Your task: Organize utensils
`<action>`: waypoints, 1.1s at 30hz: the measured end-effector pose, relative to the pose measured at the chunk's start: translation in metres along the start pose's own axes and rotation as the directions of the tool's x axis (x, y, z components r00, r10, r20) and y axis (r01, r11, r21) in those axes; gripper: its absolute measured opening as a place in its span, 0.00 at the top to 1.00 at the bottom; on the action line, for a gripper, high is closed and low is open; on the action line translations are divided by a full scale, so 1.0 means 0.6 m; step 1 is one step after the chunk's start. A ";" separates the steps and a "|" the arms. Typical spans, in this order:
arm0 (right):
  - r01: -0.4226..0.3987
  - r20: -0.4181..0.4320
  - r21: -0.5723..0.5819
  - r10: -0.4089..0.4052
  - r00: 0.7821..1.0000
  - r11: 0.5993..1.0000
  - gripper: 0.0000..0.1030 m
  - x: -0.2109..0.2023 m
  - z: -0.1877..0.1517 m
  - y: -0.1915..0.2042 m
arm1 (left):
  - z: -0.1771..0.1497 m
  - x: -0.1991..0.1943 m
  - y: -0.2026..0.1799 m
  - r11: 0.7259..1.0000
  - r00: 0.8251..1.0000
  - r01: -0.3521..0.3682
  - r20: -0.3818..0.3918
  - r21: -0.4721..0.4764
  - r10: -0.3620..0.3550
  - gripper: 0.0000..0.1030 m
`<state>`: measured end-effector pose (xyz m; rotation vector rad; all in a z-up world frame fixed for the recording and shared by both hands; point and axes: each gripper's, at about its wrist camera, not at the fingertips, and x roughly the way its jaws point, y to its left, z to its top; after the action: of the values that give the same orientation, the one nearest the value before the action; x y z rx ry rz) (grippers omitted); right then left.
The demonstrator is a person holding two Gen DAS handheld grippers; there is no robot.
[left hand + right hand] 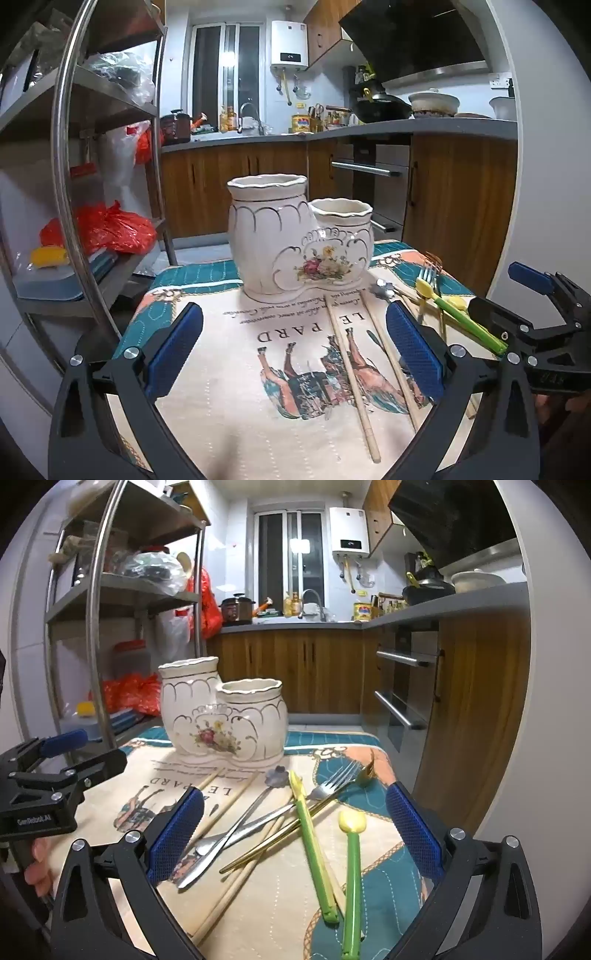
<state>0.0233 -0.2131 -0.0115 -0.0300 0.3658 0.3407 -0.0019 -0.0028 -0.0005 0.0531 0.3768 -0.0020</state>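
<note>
A white two-cup ceramic holder (295, 240) (221, 716) with a flower motif stands empty at the far side of the printed cloth (221, 406). Two wooden chopsticks (351, 376) lie in front of it. To the right is a crossed pile: two green-handled utensils (314, 849), a silver fork (332, 782), a flower-ended spoon (277, 775), a gold utensil (280, 834) and more chopsticks (243, 875). My left gripper (295, 332) (92, 749) hovers open before the holder. My right gripper (295, 801) (506, 291) hangs open over the pile. Neither holds anything.
A steel shelf rack (92, 110) (110, 590) with bags and boxes stands close on the left. Wooden cabinets and an oven handle (399, 657) lie beyond the table's far and right edges. A person's hand (37, 864) grips the left tool.
</note>
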 end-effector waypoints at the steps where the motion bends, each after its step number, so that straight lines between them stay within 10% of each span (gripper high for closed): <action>1: 0.004 -0.002 -0.010 -0.004 1.000 1.000 0.05 0.000 0.000 0.001 | 0.000 -0.001 -0.003 1.000 1.000 -0.003 0.002 0.007 0.003 0.05; 33: 0.002 -0.001 -0.005 -0.002 1.000 1.000 0.05 0.003 -0.003 0.002 | 0.000 0.001 0.008 1.000 1.000 -0.007 0.003 -0.023 0.007 0.05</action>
<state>0.0239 -0.2113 -0.0141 -0.0351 0.3663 0.3400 -0.0013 0.0019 -0.0003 0.0314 0.3737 0.0090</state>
